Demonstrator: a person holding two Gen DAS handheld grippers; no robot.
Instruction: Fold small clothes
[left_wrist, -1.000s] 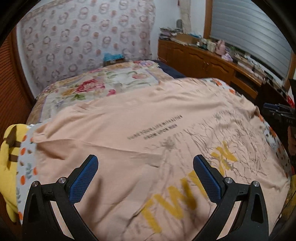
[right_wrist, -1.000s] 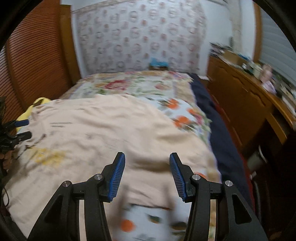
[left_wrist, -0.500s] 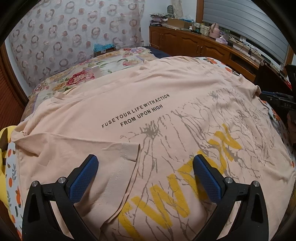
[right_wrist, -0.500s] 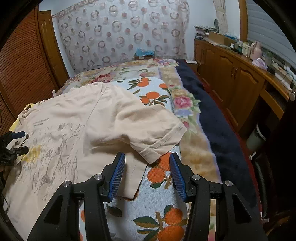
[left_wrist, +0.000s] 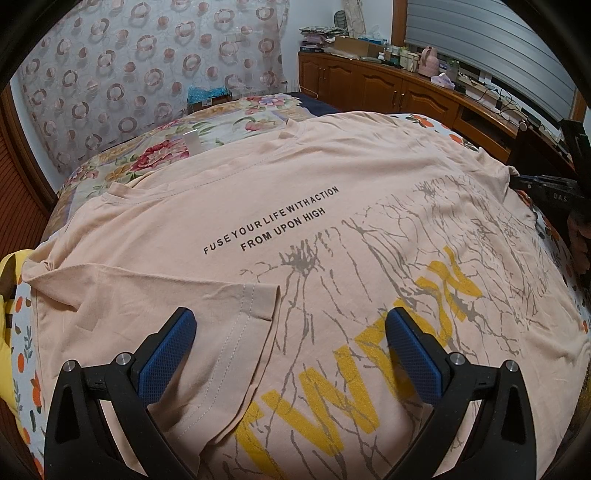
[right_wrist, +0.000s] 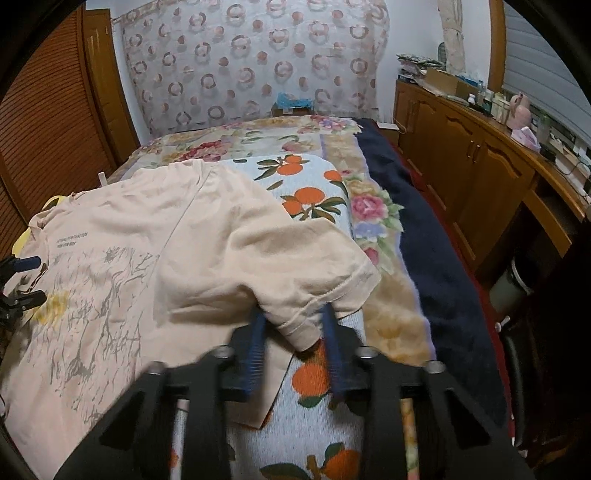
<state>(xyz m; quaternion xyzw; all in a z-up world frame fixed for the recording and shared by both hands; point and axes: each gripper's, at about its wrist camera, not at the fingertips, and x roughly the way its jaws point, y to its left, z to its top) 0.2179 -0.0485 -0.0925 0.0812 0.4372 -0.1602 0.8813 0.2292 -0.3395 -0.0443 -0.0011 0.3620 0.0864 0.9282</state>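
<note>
A peach T-shirt (left_wrist: 332, 206) with black lettering and yellow letters lies spread face up on the bed. Its left sleeve (left_wrist: 236, 332) is folded in over the body. My left gripper (left_wrist: 291, 350) is open and empty just above that sleeve. In the right wrist view the shirt (right_wrist: 129, 251) lies at the left, and its right sleeve (right_wrist: 295, 266) bunches at the bed's right side. My right gripper (right_wrist: 295, 332) is open, its blue fingers (right_wrist: 256, 339) on either side of the sleeve's hem. The left gripper also shows in the right wrist view (right_wrist: 20, 280).
The bed has a floral cover (right_wrist: 306, 195) and a dark blue blanket (right_wrist: 436, 266) along its right side. A wooden cabinet (right_wrist: 480, 170) with clutter on top runs along the right wall. Yellow cloth (left_wrist: 5, 269) lies at the bed's left edge. A louvred wooden door (right_wrist: 48, 122) stands at the left.
The right gripper has moved forward, so its fingers now straddle the right sleeve's hem. The left gripper has hardly moved since half a second ago; the shirt has settled flat.
</note>
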